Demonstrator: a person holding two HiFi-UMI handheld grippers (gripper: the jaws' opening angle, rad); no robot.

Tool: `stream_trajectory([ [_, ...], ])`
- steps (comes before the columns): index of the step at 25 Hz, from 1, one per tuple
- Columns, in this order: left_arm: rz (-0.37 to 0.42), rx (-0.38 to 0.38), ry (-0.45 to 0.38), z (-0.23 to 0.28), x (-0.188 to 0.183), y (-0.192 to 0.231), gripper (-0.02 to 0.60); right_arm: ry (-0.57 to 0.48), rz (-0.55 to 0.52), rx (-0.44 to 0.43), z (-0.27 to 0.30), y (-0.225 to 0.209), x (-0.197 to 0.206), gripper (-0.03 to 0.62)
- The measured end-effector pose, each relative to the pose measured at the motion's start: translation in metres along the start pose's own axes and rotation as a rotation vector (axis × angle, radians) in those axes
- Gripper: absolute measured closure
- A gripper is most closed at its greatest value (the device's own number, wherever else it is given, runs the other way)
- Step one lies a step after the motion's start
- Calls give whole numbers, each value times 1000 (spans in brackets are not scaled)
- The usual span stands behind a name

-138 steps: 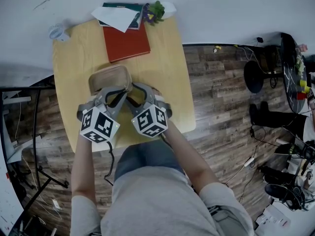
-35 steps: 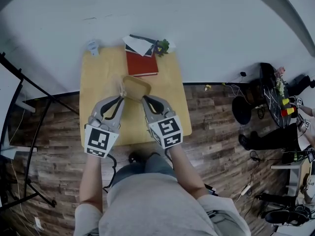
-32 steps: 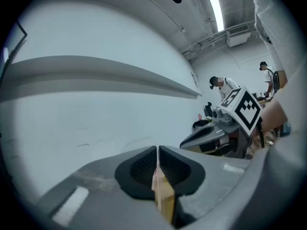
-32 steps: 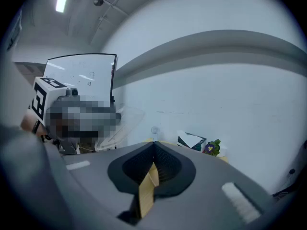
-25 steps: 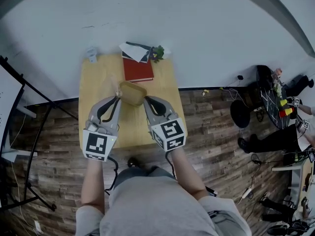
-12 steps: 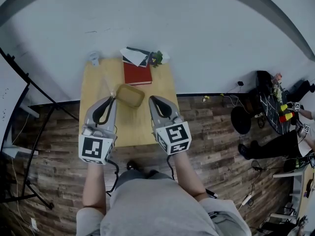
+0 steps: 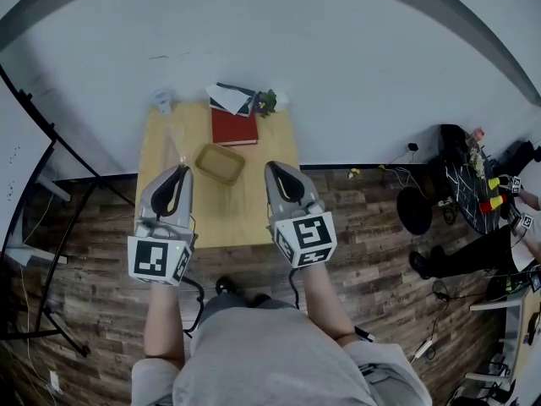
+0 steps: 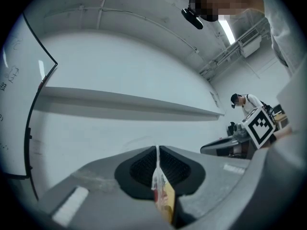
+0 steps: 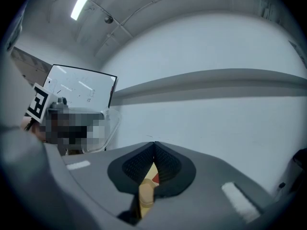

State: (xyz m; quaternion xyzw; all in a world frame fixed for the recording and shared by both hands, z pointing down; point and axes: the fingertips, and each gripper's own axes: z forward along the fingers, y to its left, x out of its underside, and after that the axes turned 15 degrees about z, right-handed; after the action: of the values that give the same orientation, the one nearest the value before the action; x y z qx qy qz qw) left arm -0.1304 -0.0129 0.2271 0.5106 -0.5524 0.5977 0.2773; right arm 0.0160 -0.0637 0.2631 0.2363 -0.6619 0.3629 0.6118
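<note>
Looking steeply down on a person holding two claws above a wooden counter (image 7: pixel 250 214); the left claw (image 7: pixel 178 170) is pinched tight on a thin clear film (image 8: pixel 157 181), held up off the counter and apart from the tan tray (image 7: pixel 220 163); the right claw (image 7: pixel 275 167) is closed too, with nothing visibly gripped; the tray lies uncovered on the counter, near a red book (image 7: pixel 234 128) and a small plant (image 7: pixel 266 101); the film looks fully off, and neither claw touches the tray.

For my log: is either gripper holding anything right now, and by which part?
The left gripper holds a clear lid, jaws shut on its edge. The right gripper holds nothing, jaws shut.
</note>
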Motion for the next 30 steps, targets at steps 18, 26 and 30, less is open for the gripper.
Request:
stream_trajectory([
  [18, -43, -82, -45, -34, -29, -26, 555, -51, 4, -19, -46, -5, -15, 592],
  [26, -62, -100, -28, -44, -29, -41, 555, -69, 2, -25, -63, -6, -20, 592],
  [30, -71, -110, -24, -49, -29, -45, 555, -71, 0, -31, -72, -4, -20, 592],
])
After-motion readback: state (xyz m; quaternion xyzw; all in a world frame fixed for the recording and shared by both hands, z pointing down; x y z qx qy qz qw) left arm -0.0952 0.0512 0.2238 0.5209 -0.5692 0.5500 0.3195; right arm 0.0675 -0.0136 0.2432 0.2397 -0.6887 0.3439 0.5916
